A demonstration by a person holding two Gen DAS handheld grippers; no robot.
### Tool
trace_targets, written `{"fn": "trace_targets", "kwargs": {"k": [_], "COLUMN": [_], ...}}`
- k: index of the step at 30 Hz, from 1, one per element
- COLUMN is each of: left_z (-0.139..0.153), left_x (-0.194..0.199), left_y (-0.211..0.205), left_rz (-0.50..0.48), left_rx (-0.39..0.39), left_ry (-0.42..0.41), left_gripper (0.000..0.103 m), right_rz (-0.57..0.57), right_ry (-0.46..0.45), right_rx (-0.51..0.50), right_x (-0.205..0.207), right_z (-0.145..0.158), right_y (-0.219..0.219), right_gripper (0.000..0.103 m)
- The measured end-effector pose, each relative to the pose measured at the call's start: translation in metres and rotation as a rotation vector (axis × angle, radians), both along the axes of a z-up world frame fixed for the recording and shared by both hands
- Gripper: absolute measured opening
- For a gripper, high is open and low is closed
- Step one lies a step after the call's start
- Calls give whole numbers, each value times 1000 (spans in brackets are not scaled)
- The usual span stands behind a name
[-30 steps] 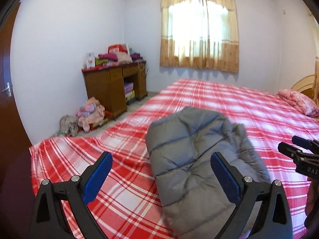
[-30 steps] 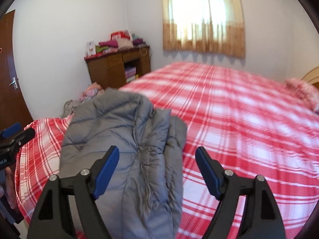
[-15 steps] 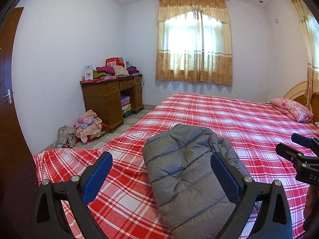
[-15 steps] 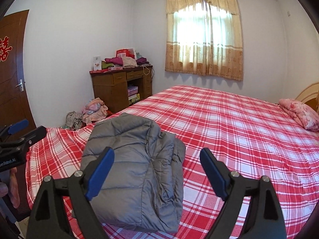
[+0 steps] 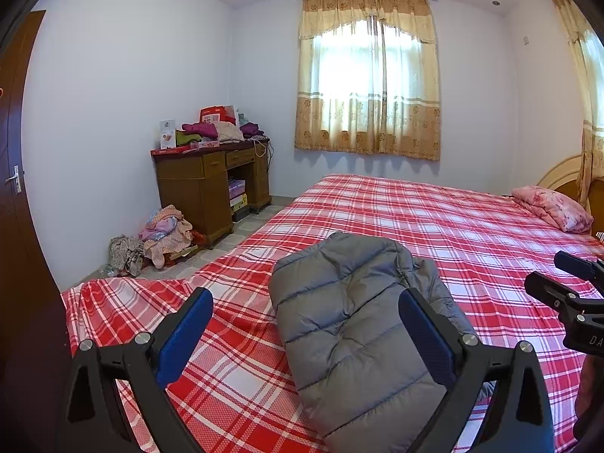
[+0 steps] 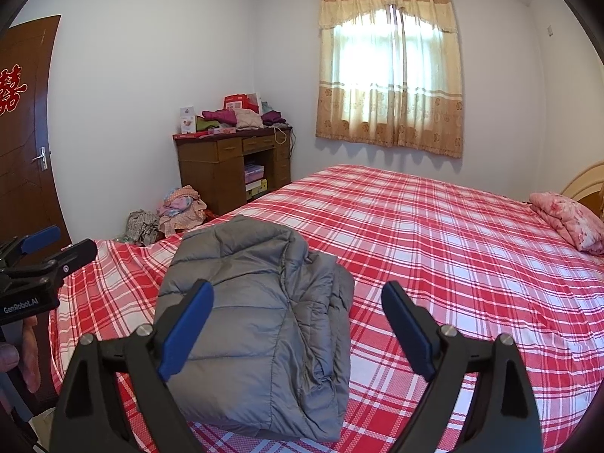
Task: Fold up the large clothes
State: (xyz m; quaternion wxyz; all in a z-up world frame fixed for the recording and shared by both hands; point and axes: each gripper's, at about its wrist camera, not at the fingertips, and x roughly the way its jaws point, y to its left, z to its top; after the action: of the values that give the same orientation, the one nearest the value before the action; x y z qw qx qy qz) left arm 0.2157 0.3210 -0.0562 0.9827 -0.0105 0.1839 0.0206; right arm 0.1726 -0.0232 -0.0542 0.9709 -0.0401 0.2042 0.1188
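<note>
A grey quilted puffer jacket lies folded in a compact bundle near the foot of a bed with a red and white plaid sheet. It also shows in the right wrist view. My left gripper is open and empty, raised above and in front of the jacket. My right gripper is open and empty, raised over the jacket's right side. Each gripper shows at the edge of the other's view: the right one, the left one.
A wooden desk piled with clothes stands by the far left wall, with a heap of clothes on the floor beside it. A pink pillow lies at the headboard. A brown door is at left. A curtained window is behind.
Both grippers have lifted up and back from the folded jacket, so more of the room and ceiling shows. The jacket has stayed still on the bed.
</note>
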Motion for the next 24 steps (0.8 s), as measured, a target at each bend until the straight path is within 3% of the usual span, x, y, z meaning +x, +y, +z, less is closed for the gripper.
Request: {"fn": "trace_targets", "kwargs": {"k": [24], "left_z": [-6], "left_x": [2], "left_y": [-2], "left_rz": [-12], "left_rx": [-3], "left_ry": [9], "left_gripper": [100], "right_rz": [8], "right_ry": [-21], "right_rx": [-7], "right_x": [-5], "right_z": [5], "right_y": [-1], "right_gripper": [95]}}
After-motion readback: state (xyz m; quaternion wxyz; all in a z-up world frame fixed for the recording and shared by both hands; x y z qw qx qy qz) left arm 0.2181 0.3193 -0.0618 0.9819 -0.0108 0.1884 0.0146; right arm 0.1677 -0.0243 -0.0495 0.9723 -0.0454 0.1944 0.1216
